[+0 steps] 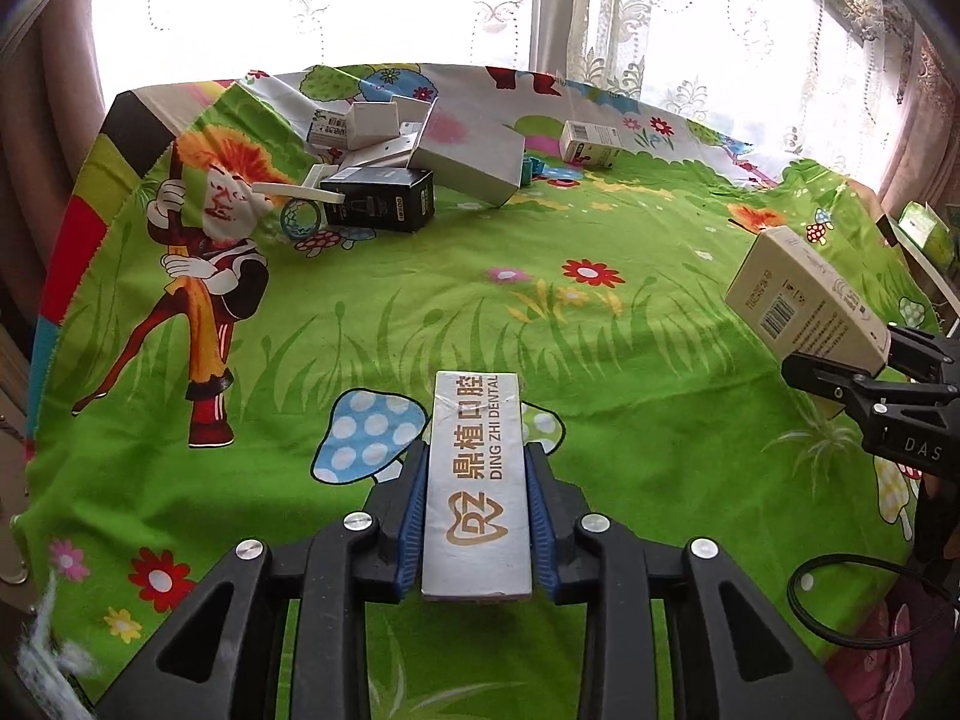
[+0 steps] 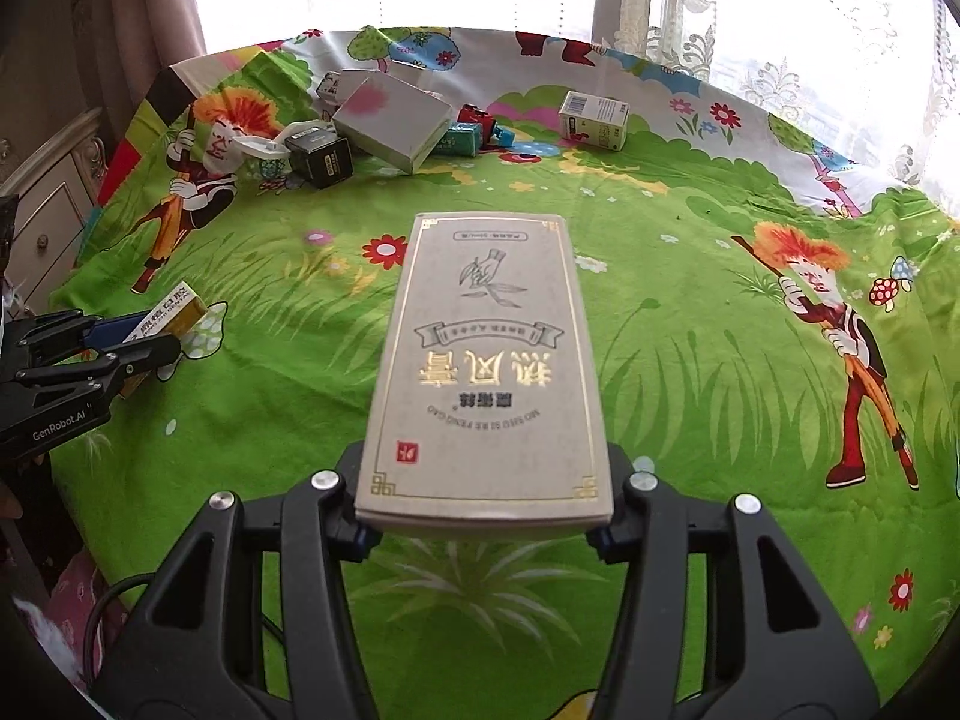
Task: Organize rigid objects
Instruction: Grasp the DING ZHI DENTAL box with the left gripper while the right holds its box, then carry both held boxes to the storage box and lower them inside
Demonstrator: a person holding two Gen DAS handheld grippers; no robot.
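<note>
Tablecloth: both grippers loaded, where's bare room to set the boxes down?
Free: the wide green middle of the tablecloth, ahead of the beige box in the right gripper and the dental box in the left gripper. Crowded: far-left pile around the black box. A lone white carton sits far centre.

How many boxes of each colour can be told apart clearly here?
Silver box, in the left gripper: 1
Beige box, in the right gripper: 1
Black box: 1
Large grey box: 1
White box lying apart: 1
Total: 5. The small items in the pile overlap too much to count.
</note>
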